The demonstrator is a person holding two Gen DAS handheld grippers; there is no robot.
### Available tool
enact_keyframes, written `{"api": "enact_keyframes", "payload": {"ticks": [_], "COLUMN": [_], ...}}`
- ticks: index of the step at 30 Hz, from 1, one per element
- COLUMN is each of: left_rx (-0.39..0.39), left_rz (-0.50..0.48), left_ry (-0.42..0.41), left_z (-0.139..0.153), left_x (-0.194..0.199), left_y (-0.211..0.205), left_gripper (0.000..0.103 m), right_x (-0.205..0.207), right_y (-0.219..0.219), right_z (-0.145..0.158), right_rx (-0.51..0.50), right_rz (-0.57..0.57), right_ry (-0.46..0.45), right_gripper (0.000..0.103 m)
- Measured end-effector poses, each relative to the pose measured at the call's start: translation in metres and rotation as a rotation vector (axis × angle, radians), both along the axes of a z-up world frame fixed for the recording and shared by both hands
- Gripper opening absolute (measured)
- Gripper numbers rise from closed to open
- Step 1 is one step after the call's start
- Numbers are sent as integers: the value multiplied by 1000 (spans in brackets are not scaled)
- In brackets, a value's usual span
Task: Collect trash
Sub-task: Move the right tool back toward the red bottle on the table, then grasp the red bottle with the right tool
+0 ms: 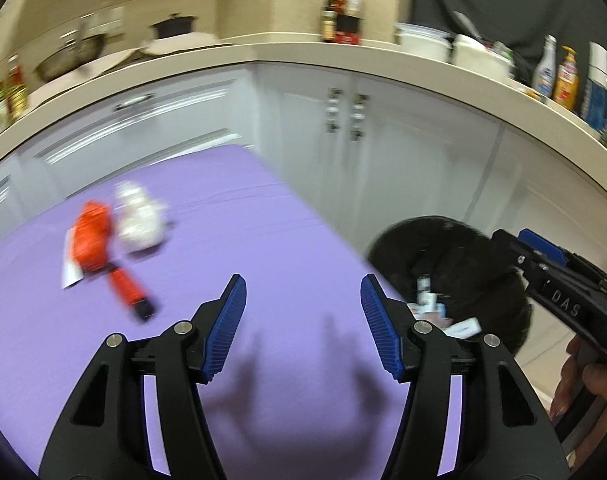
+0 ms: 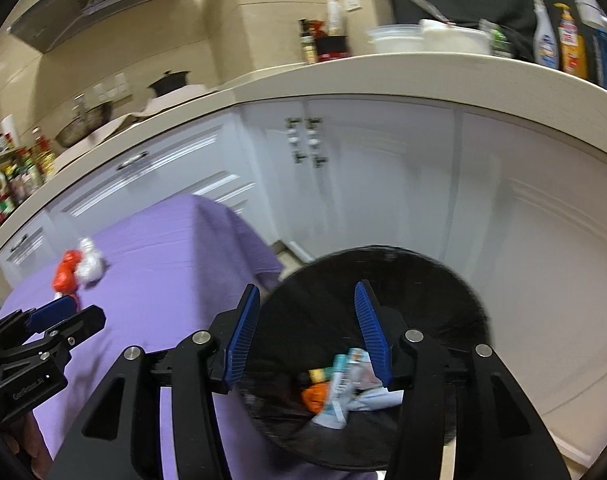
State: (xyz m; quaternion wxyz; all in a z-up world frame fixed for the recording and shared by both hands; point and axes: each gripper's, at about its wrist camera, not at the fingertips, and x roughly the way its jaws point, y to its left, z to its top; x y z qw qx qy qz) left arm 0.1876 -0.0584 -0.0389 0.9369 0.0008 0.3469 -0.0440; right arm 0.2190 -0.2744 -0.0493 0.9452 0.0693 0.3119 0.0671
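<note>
1. Left wrist view: the left gripper (image 1: 303, 300) hangs over the purple tablecloth (image 1: 231, 248), its blue-padded fingers (image 1: 233, 312) spread apart with nothing between them, only bare cloth and their own shadow beneath.
2. Out on the cloth to the upper left lies what's left to collect: an orange-red wrapper (image 1: 93, 240) touching a crumpled white paper ball (image 1: 139, 224), with a flat white scrap (image 1: 72, 274) poking out just beside the wrapper. All of it is blurred, well ahead of the fingertips.
3. Off the table's right edge, lower down, sits the black-lined trash bin (image 1: 447, 276), with small packets showing inside. The right gripper (image 1: 543, 256) juts in from the right edge over it, and a hand (image 1: 583, 384) wraps its handle.
4. Behind, white cabinets (image 1: 383, 152) run under a beige countertop (image 1: 303, 52) crowded with bottles and pots.
5. Right wrist view: the right gripper (image 2: 307, 292) is poised right above the trash bin (image 2: 383, 264), fingers (image 2: 245, 328) parted and empty.
6. Down in the bin lies a heap of discarded packaging (image 2: 343, 388) — orange, teal and white pieces.
7. To the left, the purple tablecloth (image 2: 163, 248) carries the orange-red wrapper (image 2: 65, 272) and the crumpled white paper ball (image 2: 90, 264), side by side and touching. The left gripper (image 2: 59, 316) reaches in over the cloth from the left edge.
</note>
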Motion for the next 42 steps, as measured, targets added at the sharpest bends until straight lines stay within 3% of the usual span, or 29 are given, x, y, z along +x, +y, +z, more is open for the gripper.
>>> {"api": "enact_keyframes", "payload": {"ticks": [9, 18, 33, 42], "left_rx": [6, -6, -39, -60], "left_rz": [223, 385, 529, 542], "left_ry": [18, 22, 51, 66], "left_z": [0, 0, -12, -19], "left_x": [-34, -59, -79, -78], "left_y": [103, 184, 260, 272], "left_gripper": [59, 60, 60, 60], "right_x": [3, 4, 21, 31], "right_y": [93, 183, 265, 281], "right_z": [5, 3, -22, -31], "right_rx": [-9, -32, -95, -145], "right_rz": [203, 389, 511, 541], "right_ry": [-6, 11, 107, 177], "right_gripper": [49, 49, 49, 49]}}
